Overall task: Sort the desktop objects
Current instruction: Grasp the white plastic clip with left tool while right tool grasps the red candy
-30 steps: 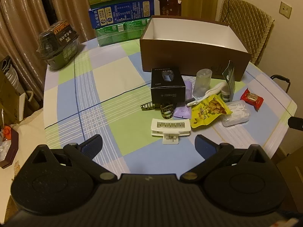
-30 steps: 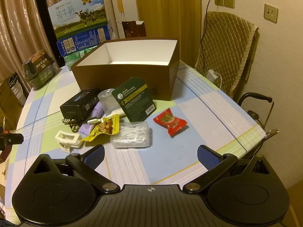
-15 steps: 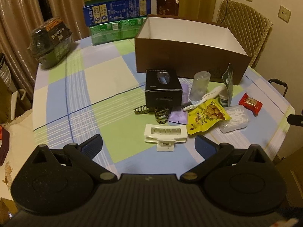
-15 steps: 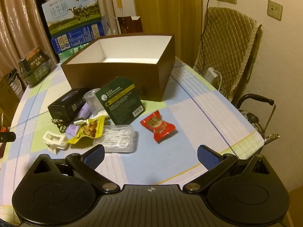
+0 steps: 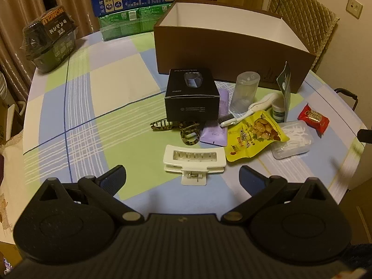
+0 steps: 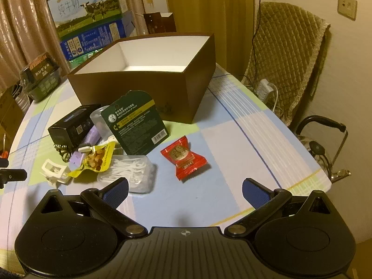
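The left claw (image 5: 182, 177) hangs over the near edge of the tabletop (image 5: 111, 97) with its jaws spread wide and nothing between them; just ahead of it lies a white hair clip (image 5: 194, 161). Beyond the clip sit a mottled hair clip (image 5: 176, 127), a purple sachet (image 5: 215, 133) and a black box (image 5: 191, 95), the sachet partly tucked beside the box. To the right of these are a yellow snack bag (image 5: 252, 137), a white brush (image 5: 248, 110) lying across its top edge, a clear cup (image 5: 244, 91) standing upright, and a clear case of floss picks (image 5: 294, 143) touching the bag. A dark green card (image 6: 137, 122) stands tilted, close in front of the brown box (image 6: 144, 88), which is open at the top with a white inside. The right claw (image 6: 184, 189) is likewise spread wide and holds nothing; a red candy wrapper (image 6: 184, 158) lies on the blue check just ahead of it, apart from the heap, and the floss case sits by its left finger. At the far side of the tabletop stand milk cartons (image 6: 90, 23) and a wrapped dark container (image 5: 51, 39).
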